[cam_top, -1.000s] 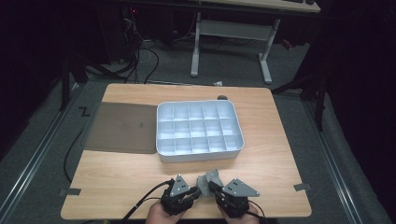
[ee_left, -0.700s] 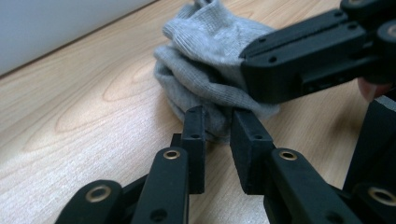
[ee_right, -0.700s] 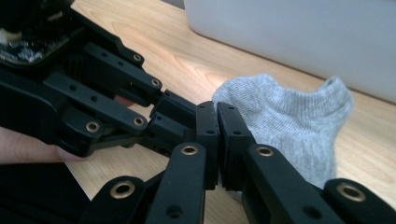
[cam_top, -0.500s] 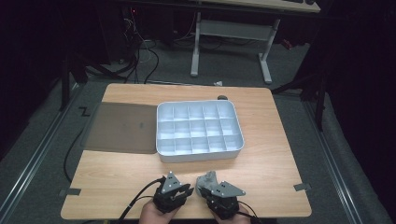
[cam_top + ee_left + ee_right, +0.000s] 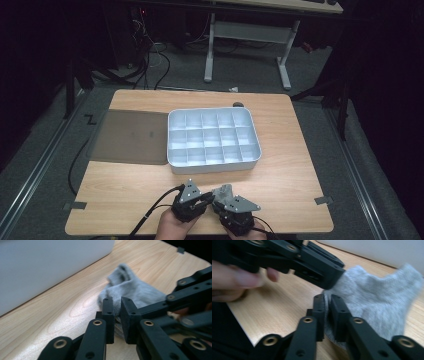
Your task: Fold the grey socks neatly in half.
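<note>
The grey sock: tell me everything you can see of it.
The sock is light grey ribbed knit, soft and crumpled. It sits just above the wooden table near its front edge, in front of the white compartment tray. Both grippers pinch it: the left gripper and the right gripper each have their jaws shut on a fold of the fabric, side by side. One end, bunched up, points toward the tray.

My left gripper [image 5: 117, 312] has matt black plastic jaws with small brass-coloured rivets, and my right gripper [image 5: 327, 312] looks the same. Between them is a grey sock [image 5: 377, 302] of soft knitted cloth, a little fuzzy. The table [image 5: 150, 185] is light wood with visible grain, smooth. The compartment tray [image 5: 214, 165] looks like smooth pale plastic, slightly shiny.
</note>
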